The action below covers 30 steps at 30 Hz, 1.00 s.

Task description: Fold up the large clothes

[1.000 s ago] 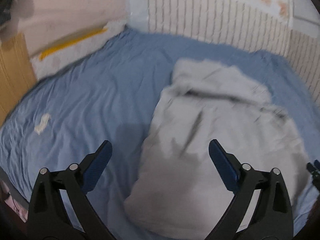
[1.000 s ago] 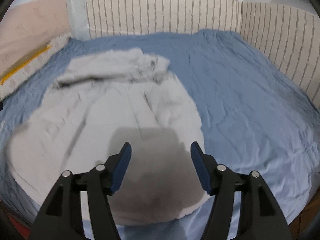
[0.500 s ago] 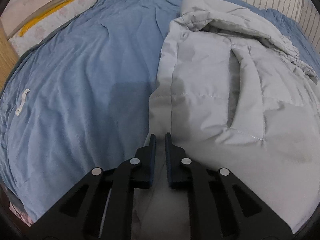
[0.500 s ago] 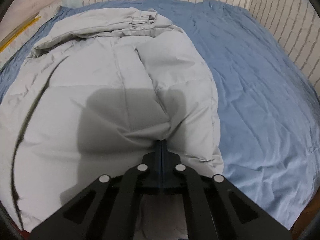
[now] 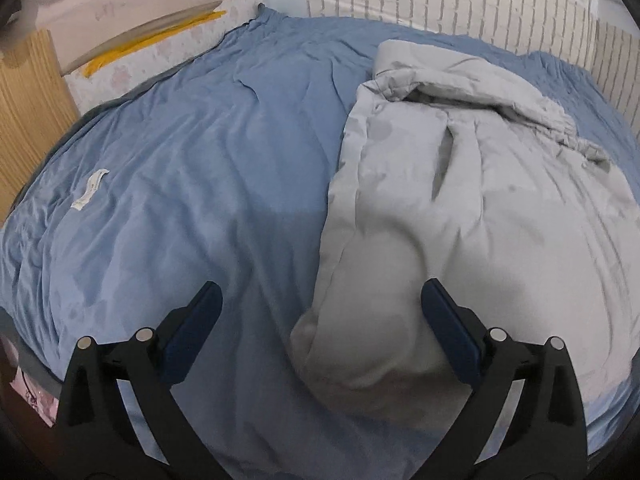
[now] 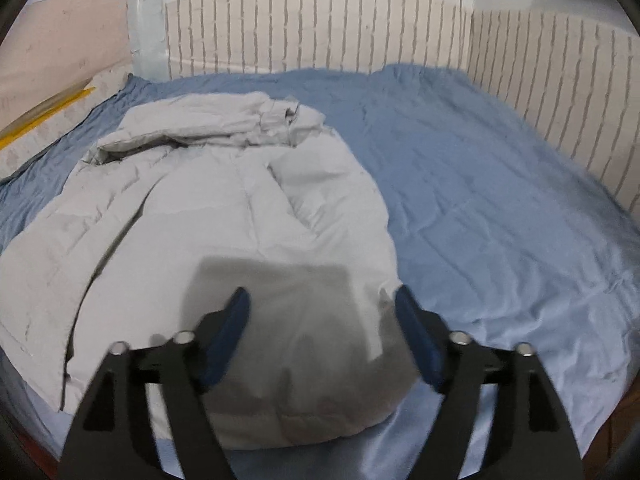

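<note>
A home bedroom — a bed with a blue sheet [image 6: 500,200] against brick-patterned wallpaper [image 6: 320,28].

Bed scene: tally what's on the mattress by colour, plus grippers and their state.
Grey: 1, the puffy jacket lying folded on the sheet.
Blue: 1, the bed sheet under it.
White: 1, a small tag on the sheet, off to the jacket's left.
Grippers: 2, left gripper and right gripper, both open, holding nothing.
Total: 5.
</note>
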{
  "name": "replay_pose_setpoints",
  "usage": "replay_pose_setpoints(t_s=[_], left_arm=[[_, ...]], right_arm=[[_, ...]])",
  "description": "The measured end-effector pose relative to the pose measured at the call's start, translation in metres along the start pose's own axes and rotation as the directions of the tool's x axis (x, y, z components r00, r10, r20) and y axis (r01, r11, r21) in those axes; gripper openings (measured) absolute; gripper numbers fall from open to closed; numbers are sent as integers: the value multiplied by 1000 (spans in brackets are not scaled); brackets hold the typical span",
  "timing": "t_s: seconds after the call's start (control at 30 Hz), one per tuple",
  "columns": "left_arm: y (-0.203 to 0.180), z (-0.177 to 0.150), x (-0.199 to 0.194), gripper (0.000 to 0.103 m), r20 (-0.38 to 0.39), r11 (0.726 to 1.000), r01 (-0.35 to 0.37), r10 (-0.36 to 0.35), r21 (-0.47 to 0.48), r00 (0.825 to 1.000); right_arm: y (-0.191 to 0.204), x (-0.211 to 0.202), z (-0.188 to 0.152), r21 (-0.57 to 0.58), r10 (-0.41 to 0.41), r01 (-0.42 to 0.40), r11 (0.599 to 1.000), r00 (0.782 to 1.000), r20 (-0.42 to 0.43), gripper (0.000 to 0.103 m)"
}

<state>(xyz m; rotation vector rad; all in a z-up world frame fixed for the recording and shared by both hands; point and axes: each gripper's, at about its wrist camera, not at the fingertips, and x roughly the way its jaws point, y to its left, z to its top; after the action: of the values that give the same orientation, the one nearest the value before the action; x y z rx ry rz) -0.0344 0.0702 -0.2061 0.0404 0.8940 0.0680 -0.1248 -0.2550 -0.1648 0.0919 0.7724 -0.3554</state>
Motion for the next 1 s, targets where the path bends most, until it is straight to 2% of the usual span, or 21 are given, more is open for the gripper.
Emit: replay_pose_setpoints(t_s=[0.07, 0.2, 0.33, 0.47, 0.53, 0.63, 0.77, 0.87, 0.97, 1.0], left_arm=[[2, -7, 1, 99, 5, 1000, 9, -9, -10, 1000], [7, -17, 5, 99, 2, 1000, 22, -22, -1, 1000], [10, -24, 5, 99, -7, 999, 48, -48, 25, 999], [11, -33, 28, 100, -78, 995, 99, -98, 3, 992], [9, -34, 32, 100, -73, 995, 99, -99, -3, 992], [1, -33, 31, 99, -51, 994, 98, -95, 44, 994], [1, -33, 34, 93, -75, 986, 162, -159, 35, 984], [-2, -30, 36, 91, -87, 986, 163, -158, 45, 984], [-7, -24, 30, 80, -98, 983, 172, -166, 62, 981], [-9, -22, 27, 80, -90, 983, 167, -160, 73, 983]], right_arm=[[0, -4, -1, -12, -14, 15, 1000, 999, 31, 90], [-1, -2, -9, -53, -69, 70, 996, 997, 27, 92], [-7, -4, -11, -43, -99, 102, 994, 994, 50, 94], [-18, 3, -12, 16, -92, 91, 996, 995, 36, 94], [-19, 6, -14, 27, -87, 86, 996, 995, 38, 94], [-14, 9, -18, -7, -106, 107, 994, 993, 52, 94], [-11, 10, -20, -20, -116, 117, 993, 992, 55, 94], [-13, 9, -20, -13, -116, 117, 993, 992, 48, 95], [-16, 7, -20, -22, -124, 125, 992, 992, 35, 95], [-17, 6, -20, -25, -124, 124, 992, 992, 32, 95]])
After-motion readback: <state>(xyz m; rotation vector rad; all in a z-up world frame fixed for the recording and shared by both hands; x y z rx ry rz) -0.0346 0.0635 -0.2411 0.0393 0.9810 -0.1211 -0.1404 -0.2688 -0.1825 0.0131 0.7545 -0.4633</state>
